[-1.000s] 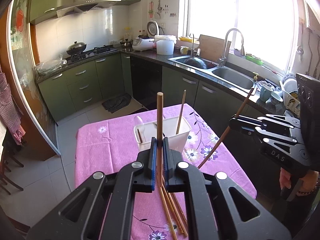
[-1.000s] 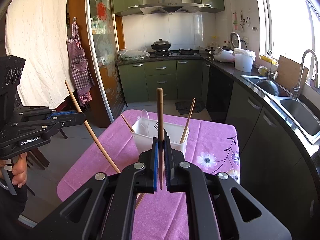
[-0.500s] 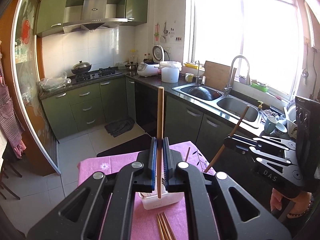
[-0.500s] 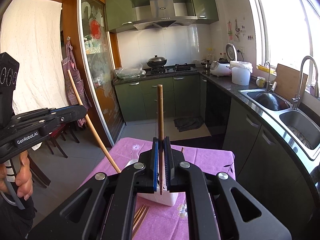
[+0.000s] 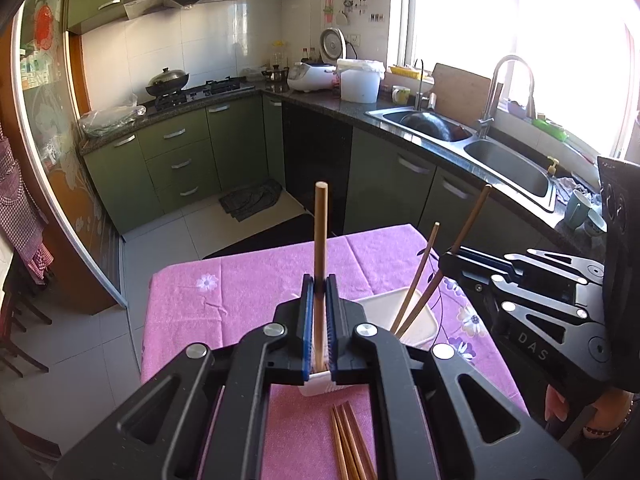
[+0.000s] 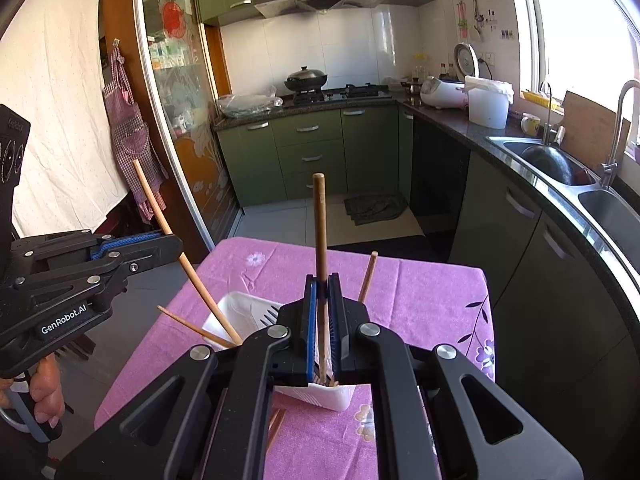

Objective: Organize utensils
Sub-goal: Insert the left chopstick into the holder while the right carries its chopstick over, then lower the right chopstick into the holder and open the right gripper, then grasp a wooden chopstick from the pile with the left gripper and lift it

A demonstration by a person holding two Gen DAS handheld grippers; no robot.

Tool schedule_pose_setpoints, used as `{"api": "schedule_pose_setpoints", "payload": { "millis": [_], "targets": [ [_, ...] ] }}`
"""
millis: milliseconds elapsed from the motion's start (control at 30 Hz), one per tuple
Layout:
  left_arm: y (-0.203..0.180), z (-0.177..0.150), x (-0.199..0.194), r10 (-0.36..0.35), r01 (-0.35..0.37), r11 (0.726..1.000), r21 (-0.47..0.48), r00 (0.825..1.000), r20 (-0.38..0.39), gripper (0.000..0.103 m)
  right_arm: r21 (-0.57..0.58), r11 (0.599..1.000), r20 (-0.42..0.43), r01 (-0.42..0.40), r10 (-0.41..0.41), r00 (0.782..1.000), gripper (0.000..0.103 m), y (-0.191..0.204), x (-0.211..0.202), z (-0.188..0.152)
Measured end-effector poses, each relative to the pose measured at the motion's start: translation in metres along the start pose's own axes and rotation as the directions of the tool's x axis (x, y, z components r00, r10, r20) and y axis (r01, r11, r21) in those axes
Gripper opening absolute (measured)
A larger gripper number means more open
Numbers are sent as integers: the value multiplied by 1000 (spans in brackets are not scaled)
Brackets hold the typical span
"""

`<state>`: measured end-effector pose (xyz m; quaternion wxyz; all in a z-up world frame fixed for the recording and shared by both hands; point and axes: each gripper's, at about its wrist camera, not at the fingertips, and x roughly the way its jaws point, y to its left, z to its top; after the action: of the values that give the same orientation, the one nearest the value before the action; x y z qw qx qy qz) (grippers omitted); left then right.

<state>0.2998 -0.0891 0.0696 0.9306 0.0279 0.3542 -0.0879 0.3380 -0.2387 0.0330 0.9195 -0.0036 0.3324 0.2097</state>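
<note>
A green-cabinet kitchen with a stove and a double sink wraps around a small bench (image 5: 248, 300) draped in a purple flowered cloth.

In the left wrist view, the left tool (image 5: 319, 320) is clamped shut on a pale wooden chopstick (image 5: 320, 240) that stands nearly upright between its blue pads, its lower end over the near edge of a white plastic utensil holder (image 5: 416, 320) on the cloth. Just below that, a few loose chopsticks (image 5: 352, 444) lie flat on the bench — close to the holder's near side. Further right, a darker chopstick (image 5: 420, 276) leans in the holder, and beside it another slants up from the right tool (image 5: 448, 264), whose jaws are closed on it; its lower end reaches into the holder.

In the right wrist view, a hand (image 6: 44, 392) at the far left grips the handle of the left tool (image 6: 172, 244), whose pale chopstick (image 6: 188, 268) angles down into the white holder (image 6: 236, 312). A thin stick (image 6: 188, 324) pokes out over the holder's left rim, and dark fork tines show inside. At centre the right tool (image 6: 323, 320) is pinched shut on its brown chopstick (image 6: 320, 224) — upright, tip inside the holder. Right of it, one more chopstick (image 6: 368, 276) leans out of the holder.
</note>
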Motion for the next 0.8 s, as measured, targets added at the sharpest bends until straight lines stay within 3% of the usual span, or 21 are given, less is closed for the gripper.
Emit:
{"api": "schedule_pose_setpoints", "payload": {
  "millis": [167, 267, 300, 433, 633, 800],
  "targets": [
    [2, -7, 4, 0, 0, 1000, -4, 1000, -18, 6, 0, 1000, -7, -2, 2, 1000, 11, -1, 2, -6],
    [3, -4, -11, -9, 10, 1000, -16, 1000, 9, 7, -10, 1000, 38, -16, 16, 999, 13, 3, -24, -9],
    [2, -5, -20, -12, 12, 1000, -16, 1000, 24, 7, -15, 1000, 58, -20, 21, 998, 17, 6, -36, -10],
    [-3, -14, -49, -14, 15, 1000, -4, 998, 53, 21, -46, 999, 107, -2, 7, 994, 26, 14, -80, -32],
    [-8, -74, -42, -32, 33, 999, 15, 996, -79, 21, -38, 999, 14, 35, -35, 999, 27, 5, -81, -101],
    [-7, -137, 4, -65, 62, 998, -19, 967, -248, 21, -6, 998, -128, 62, -62, 990, 28, -12, -40, -156]
  ]
}}
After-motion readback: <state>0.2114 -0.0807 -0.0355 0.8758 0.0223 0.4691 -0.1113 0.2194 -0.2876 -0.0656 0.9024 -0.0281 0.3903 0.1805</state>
